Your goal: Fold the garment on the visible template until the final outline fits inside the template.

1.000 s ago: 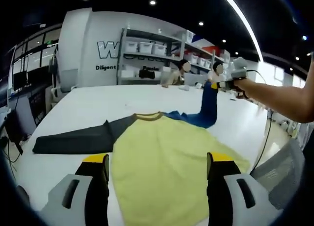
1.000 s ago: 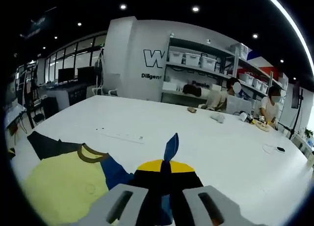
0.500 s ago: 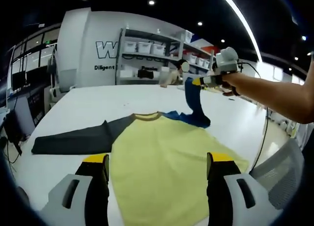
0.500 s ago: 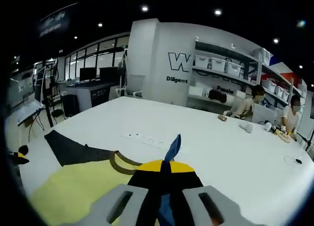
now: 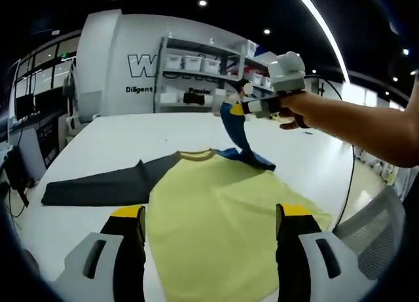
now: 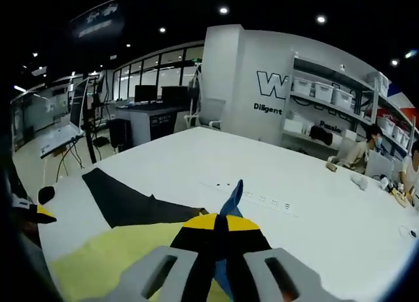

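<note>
A wide white table [image 5: 118,141] runs across a workshop hall lined with shelving and ceiling spots, and on it lies one garment [image 5: 216,210]: a yellow body, one dark grey sleeve [image 5: 98,187] and one blue sleeve [image 5: 239,135].

In the left gripper view, our left gripper [image 5: 208,233] hangs just above the yellow hem with its jaws spread wide and nothing between them. The grey sleeve stretches flat, away past its left finger. Beyond the fingertips, the right gripper [image 5: 252,109] holds the blue sleeve up off the table by its cuff, over the collar side of the shirt.

In the right gripper view, the right gripper [image 6: 219,233] is clenched on that blue cuff, a tip of cloth poking up between its fingers, with the yellow body and the grey sleeve below and to the left of them.

We cannot make out any template outline on the table.

The risks, as we judge them: the cuff could slip from so narrow a pinch, or a hard pull could drag the unpinned shirt and skew the shoulder fold.

We count one garment, two sleeves and two grippers.
</note>
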`<state>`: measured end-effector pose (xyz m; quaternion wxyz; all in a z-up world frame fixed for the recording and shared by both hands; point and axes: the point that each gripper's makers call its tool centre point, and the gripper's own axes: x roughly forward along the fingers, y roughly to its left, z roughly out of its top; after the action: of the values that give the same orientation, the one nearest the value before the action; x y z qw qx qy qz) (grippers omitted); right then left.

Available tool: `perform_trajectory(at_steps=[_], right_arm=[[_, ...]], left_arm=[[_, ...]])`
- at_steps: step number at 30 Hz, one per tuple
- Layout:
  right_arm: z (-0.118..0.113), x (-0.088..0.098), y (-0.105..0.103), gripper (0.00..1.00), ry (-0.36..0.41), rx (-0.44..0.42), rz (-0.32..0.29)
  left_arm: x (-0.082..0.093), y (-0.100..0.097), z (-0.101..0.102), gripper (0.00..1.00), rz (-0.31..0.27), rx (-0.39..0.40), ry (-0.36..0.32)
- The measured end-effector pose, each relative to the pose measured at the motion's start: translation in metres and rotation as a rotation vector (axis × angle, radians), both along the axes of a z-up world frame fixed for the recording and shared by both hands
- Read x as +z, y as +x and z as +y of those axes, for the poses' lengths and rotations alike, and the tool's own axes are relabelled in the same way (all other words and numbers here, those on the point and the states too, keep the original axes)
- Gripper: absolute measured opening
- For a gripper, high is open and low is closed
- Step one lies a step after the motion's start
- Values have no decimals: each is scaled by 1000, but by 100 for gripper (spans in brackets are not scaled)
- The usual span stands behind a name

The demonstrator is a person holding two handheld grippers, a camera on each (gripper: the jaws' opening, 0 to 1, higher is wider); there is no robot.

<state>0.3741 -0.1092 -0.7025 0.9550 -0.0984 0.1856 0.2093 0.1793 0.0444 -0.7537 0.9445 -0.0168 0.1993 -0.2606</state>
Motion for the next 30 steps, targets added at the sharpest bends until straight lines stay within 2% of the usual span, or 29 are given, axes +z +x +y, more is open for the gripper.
perform_trajectory(at_steps=[14, 16, 20, 24, 30], right_arm=[[82, -34, -8, 0, -33, 138, 55], [87, -40, -9, 0, -50, 148, 61], [94, -66, -6, 0, -72, 158, 105], [100, -83, -8, 0, -85, 163, 138], [116, -103, -9, 0, -82, 181, 178]], left_arm=[[-4, 0, 3, 77, 13, -3, 2], [-4, -1, 4, 77, 15, 1, -1], [-6, 0, 4, 77, 21, -4, -2], [-7, -1, 3, 77, 24, -9, -4], [-8, -1, 3, 77, 33, -14, -4]])
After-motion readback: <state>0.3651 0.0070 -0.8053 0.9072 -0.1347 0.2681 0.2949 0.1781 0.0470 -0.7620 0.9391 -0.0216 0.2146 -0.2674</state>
